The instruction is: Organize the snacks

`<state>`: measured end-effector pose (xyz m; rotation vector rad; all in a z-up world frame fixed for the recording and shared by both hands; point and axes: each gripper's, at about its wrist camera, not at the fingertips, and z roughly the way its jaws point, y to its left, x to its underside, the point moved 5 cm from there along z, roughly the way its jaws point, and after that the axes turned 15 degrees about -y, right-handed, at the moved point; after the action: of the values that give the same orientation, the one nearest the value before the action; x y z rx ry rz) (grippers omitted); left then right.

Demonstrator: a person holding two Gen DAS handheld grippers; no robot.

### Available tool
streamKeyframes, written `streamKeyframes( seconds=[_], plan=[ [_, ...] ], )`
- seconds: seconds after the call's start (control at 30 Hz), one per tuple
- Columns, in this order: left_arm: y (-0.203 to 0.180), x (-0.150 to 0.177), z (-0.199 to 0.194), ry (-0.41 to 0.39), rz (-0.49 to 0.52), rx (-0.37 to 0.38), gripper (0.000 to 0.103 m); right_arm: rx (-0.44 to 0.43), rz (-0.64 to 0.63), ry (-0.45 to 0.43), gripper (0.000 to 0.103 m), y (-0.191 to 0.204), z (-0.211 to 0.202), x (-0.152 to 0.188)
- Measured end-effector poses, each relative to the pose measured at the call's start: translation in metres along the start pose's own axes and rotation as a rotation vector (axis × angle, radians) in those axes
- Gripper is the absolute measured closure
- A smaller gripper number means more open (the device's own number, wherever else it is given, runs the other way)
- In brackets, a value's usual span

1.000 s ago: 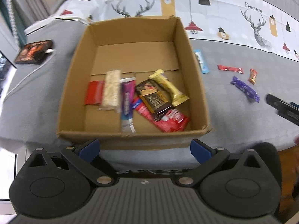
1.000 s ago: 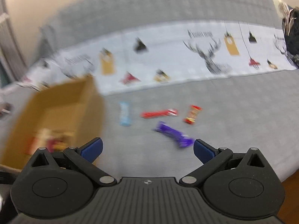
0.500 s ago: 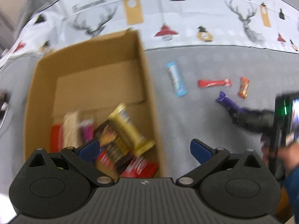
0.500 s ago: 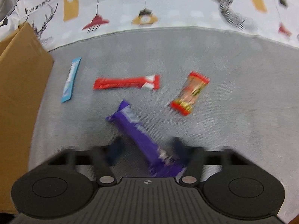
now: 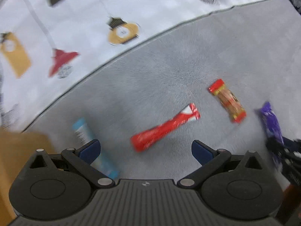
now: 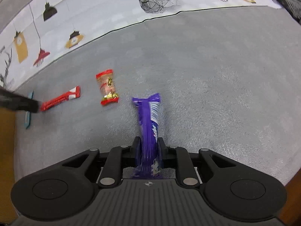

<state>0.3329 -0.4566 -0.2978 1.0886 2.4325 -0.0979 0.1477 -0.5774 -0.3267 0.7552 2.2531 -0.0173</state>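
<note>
My right gripper (image 6: 148, 143) is shut on a purple snack bar (image 6: 148, 118), which points away from me over the grey cloth. The bar also shows at the right edge of the left wrist view (image 5: 272, 124). My left gripper (image 5: 145, 148) is open and empty, low over a long red bar (image 5: 163, 128). A light blue bar (image 5: 84, 133) lies by its left finger. A small red-and-gold candy (image 5: 227, 100) lies to the right. In the right wrist view the red bar (image 6: 60, 98), the candy (image 6: 107, 87) and the blue bar (image 6: 28, 116) lie to the left.
The cardboard box corner (image 5: 17, 150) is at the left, and its wall shows in the right wrist view (image 6: 6, 150). A white printed cloth (image 5: 75, 28) covers the far side. The table's front edge (image 6: 293, 188) is at the lower right.
My right gripper closed on the purple bar. My left gripper swung right, away from the box, and came down over the red bar.
</note>
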Motion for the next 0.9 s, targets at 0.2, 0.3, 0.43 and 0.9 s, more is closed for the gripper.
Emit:
streamKeyframes(
  seconds=[0.2,0.3,0.43,0.9],
  plan=[
    [-0.003,-0.005,0.038,0.039,-0.025,-0.002,0.001,-0.032,-0.013,-0.015,0.063,0.003,0.005,-0.004],
    [-0.004,-0.007,0.029,0.02,-0.07,0.061,0.05,-0.022,-0.036,-0.035,0.062,0.007,0.005,-0.005],
    [0.001,-0.007,0.012,0.002,-0.12,0.045,0.097,0.032,-0.087,-0.067,0.088,0.009,0.004,-0.004],
    [0.026,0.055,-0.176,-0.215,-0.312,0.079,0.097,-0.098,-0.04,-0.209,0.088,0.059,-0.134,-0.018]
  ],
)
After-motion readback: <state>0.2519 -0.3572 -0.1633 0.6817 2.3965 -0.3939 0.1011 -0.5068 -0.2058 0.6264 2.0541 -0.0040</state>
